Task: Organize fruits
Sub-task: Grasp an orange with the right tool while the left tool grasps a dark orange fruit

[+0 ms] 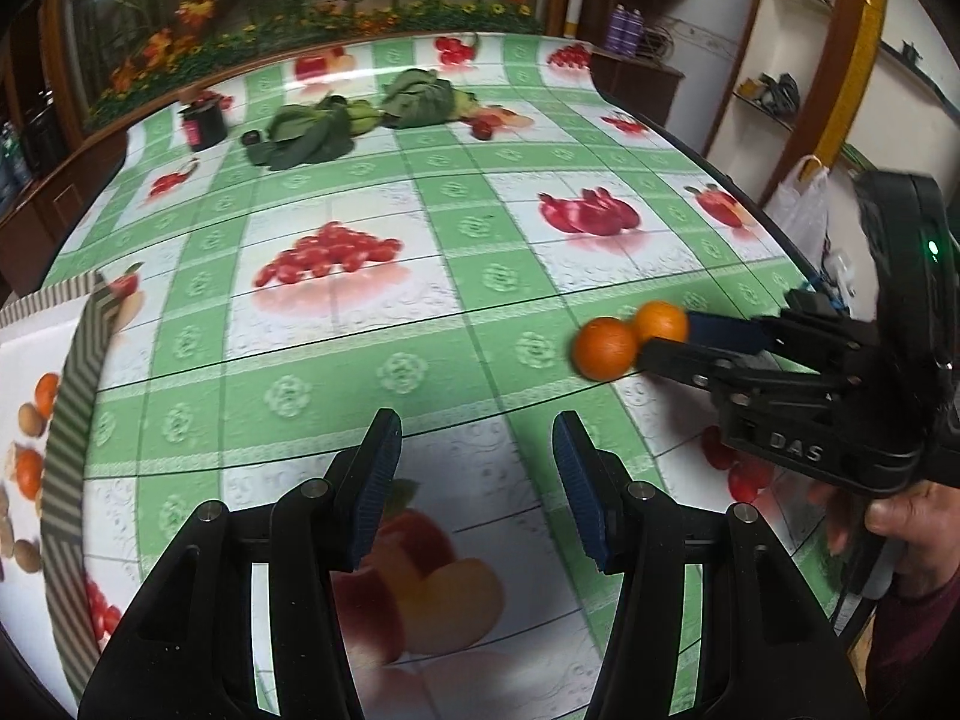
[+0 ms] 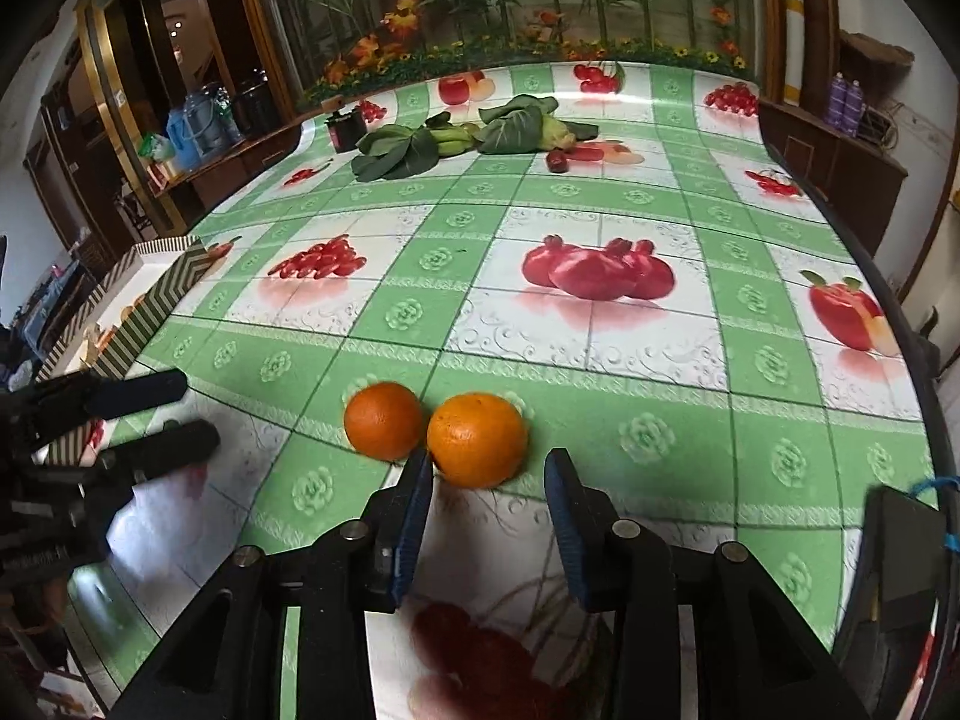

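Two oranges lie side by side on the fruit-print tablecloth: the right orange (image 2: 477, 439) and the left orange (image 2: 384, 420). My right gripper (image 2: 489, 468) is open, its fingers just short of the right orange, which sits between the tips' line. In the left wrist view the oranges (image 1: 606, 348) (image 1: 660, 321) sit at the right gripper's tips (image 1: 666, 339). My left gripper (image 1: 477, 438) is open and empty above the cloth, left of the oranges. A striped box (image 1: 72, 396) at the left holds oranges and walnuts.
Leafy greens (image 2: 396, 150) (image 2: 516, 126), a dark red fruit (image 2: 557, 161) and a black container (image 2: 345, 129) lie at the table's far side. The striped box also shows in the right wrist view (image 2: 162, 300). The table edge runs along the right.
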Tool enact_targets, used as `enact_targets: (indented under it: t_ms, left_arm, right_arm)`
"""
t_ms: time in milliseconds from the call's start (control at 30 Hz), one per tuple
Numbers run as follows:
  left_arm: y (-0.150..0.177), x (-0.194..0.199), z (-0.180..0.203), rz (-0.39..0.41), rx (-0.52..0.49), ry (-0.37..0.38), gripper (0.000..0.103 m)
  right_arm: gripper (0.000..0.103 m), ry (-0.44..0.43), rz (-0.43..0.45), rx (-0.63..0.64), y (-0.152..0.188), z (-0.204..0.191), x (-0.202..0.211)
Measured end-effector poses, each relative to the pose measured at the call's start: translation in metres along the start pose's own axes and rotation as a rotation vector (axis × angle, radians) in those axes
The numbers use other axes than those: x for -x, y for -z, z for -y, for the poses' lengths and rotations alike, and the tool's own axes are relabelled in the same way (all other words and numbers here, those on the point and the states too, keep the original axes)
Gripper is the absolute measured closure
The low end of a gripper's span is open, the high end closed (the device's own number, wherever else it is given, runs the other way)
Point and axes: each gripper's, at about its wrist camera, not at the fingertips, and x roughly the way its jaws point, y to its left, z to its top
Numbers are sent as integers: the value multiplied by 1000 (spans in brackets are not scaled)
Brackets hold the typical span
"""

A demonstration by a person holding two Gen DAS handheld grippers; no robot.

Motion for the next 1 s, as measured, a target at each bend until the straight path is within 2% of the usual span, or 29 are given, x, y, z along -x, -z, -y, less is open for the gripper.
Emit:
enact_targets:
  t_ms: [267, 533, 767, 833, 867, 1000]
  left_arm:
    - [-10, -14, 21, -27, -42, 38, 51]
    - [-24, -33, 41, -48, -72, 76, 51]
    - [-31, -55, 51, -79, -74, 90, 51]
    - [-32, -58, 50, -71, -74, 86, 60]
    - [-32, -58, 49, -73, -73, 84, 70]
    - [-30, -54, 41, -69, -44, 83, 73]
  right_arm:
    - [69, -55, 9, -16, -3, 7, -4]
    - [69, -40, 97, -98, -4, 34, 21]
    - [69, -49, 97, -140, -5, 46, 20]
    - [69, -54, 98, -139, -5, 45, 20]
    - [69, -55, 98, -138, -5, 45, 19]
    - [69, -60, 96, -125, -6, 40, 20]
